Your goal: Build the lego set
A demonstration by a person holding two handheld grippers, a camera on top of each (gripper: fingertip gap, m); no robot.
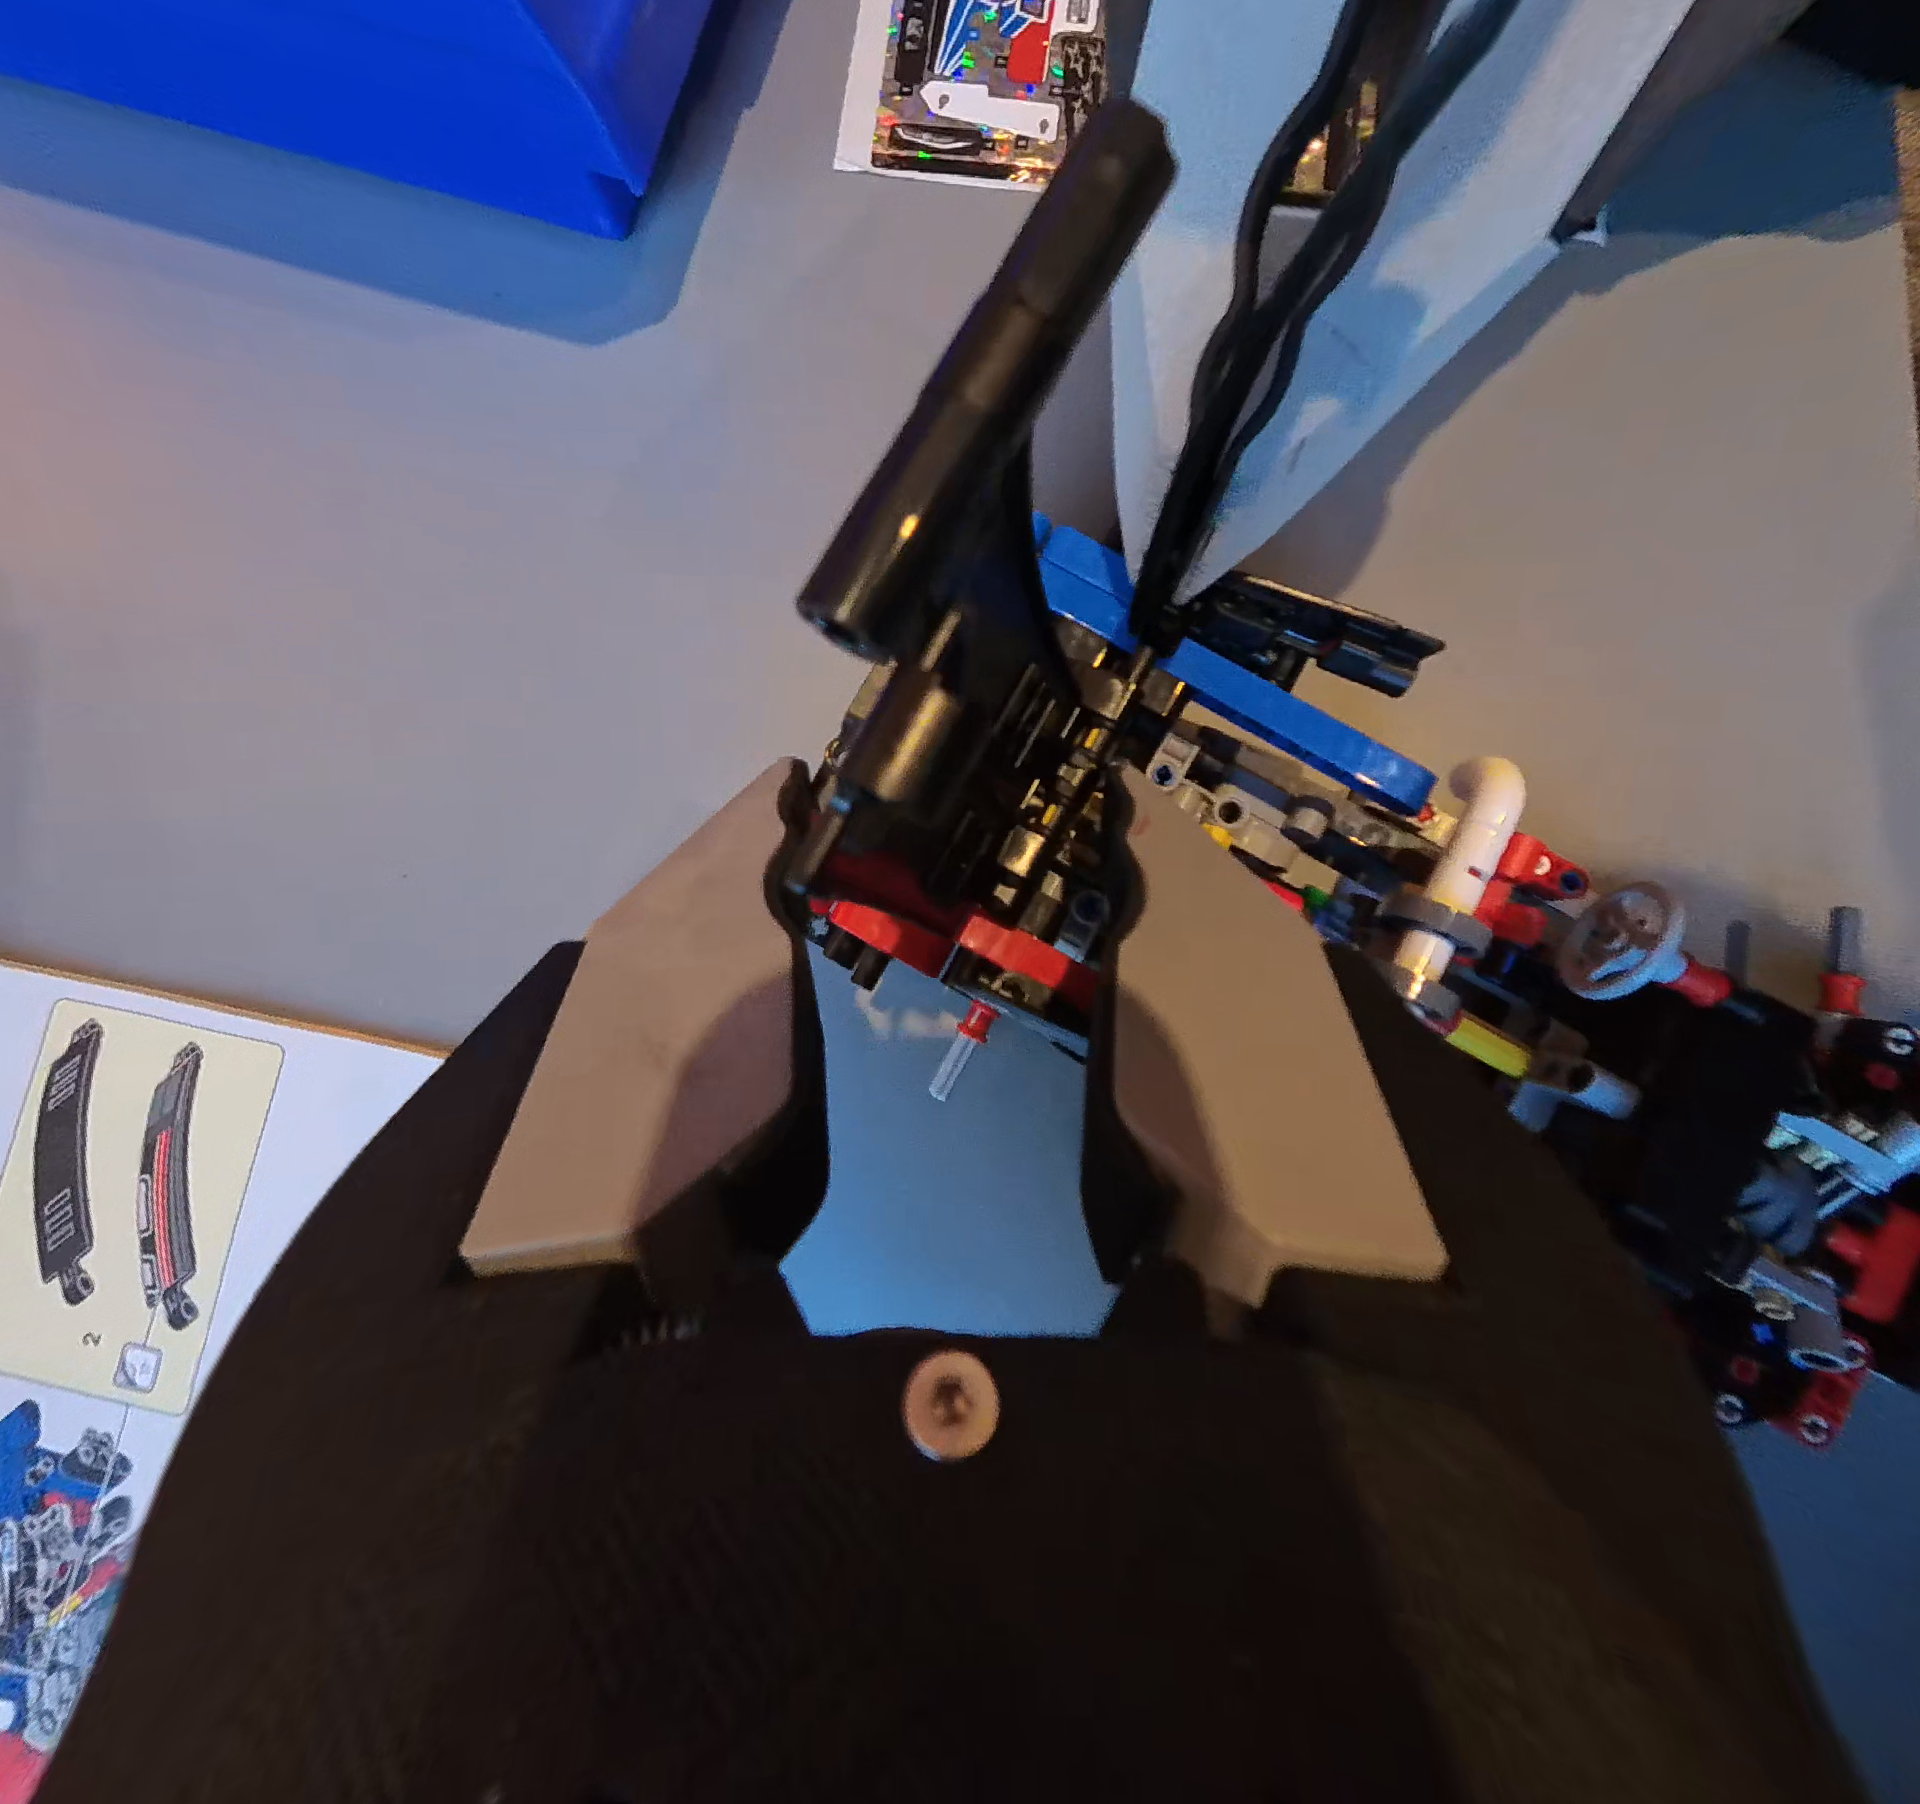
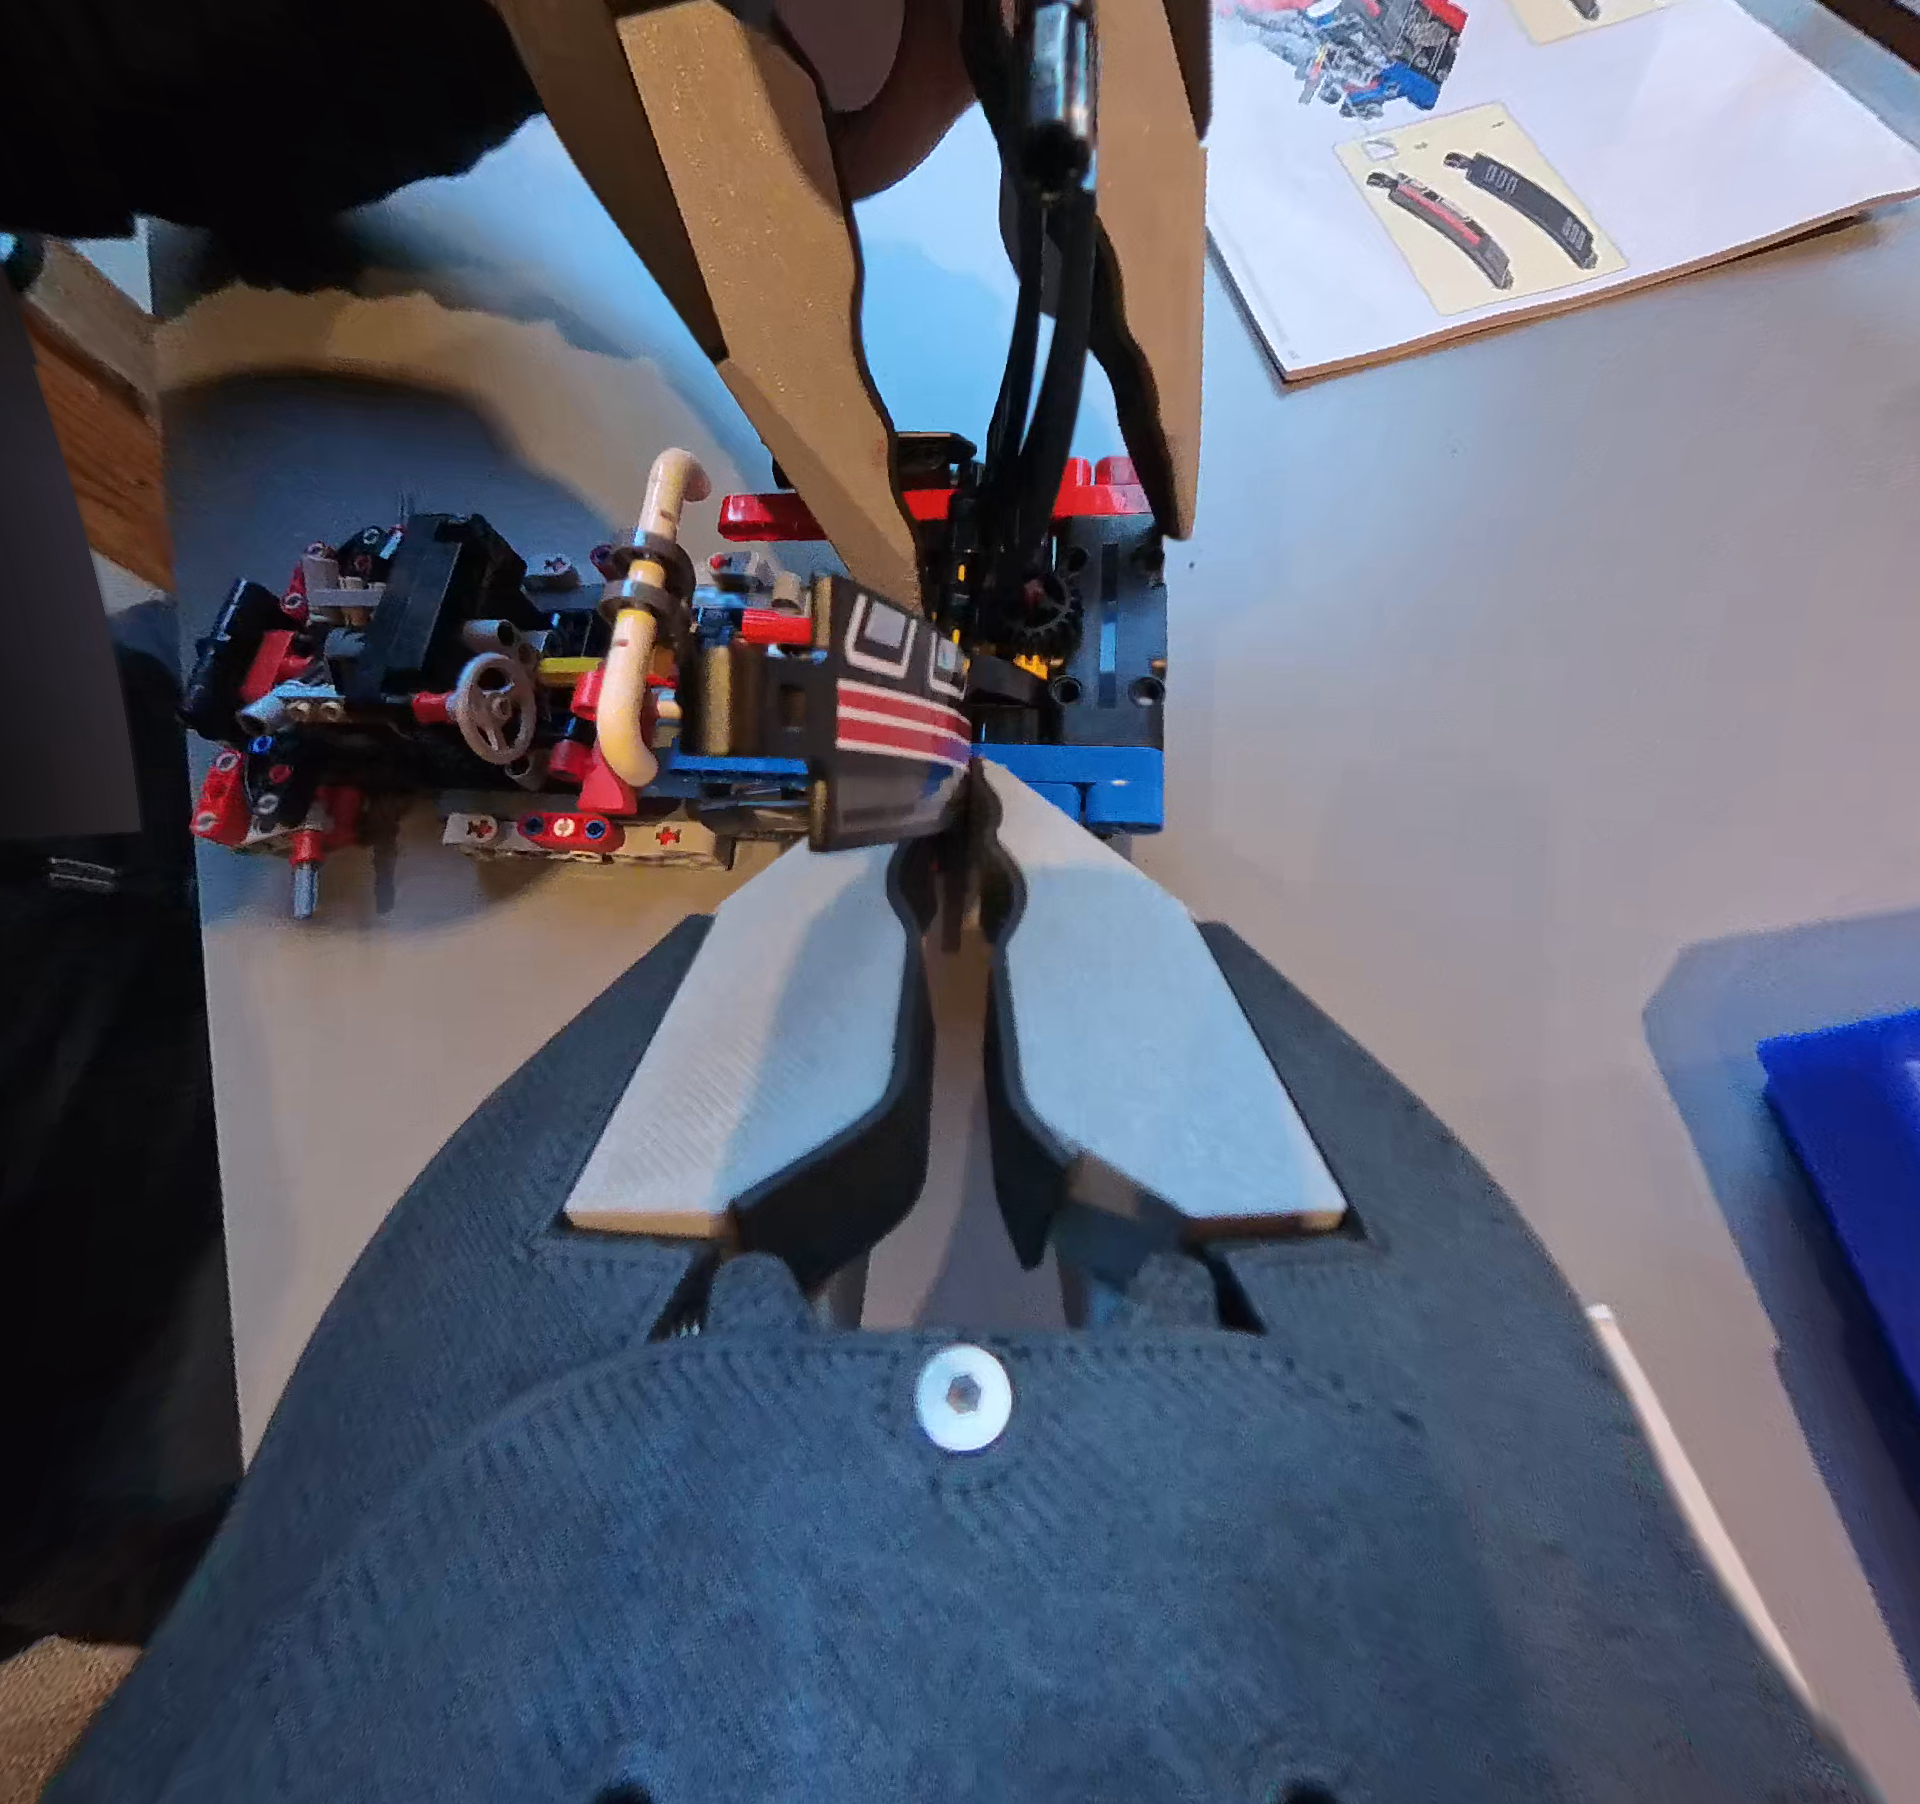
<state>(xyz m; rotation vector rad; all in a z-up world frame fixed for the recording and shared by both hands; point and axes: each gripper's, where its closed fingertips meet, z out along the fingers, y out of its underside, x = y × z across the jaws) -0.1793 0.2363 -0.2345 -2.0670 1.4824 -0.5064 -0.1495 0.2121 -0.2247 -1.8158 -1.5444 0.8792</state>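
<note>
Left gripper [image 1: 956, 819] fingers clamped on rear end of lego model [image 1: 1351, 881], frame centre. Right gripper [image 2: 961, 798] fingers pressed together on curved black panel [image 2: 894, 736] with red and white stripes, held against model's side, mid-frame. Model lay on grey tabletop [image 1: 364, 663]. Instruction booklet [image 2: 1538, 144] upper right of right wrist view; sticker sheet [image 1: 987, 29] top centre and blue bin [image 1: 343, 40] upper left of left wrist view.

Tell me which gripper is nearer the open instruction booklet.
Left. The left gripper is clamped on the lego model with the open instruction booklet just beside its body; the right gripper grips from the model's far side.
</note>
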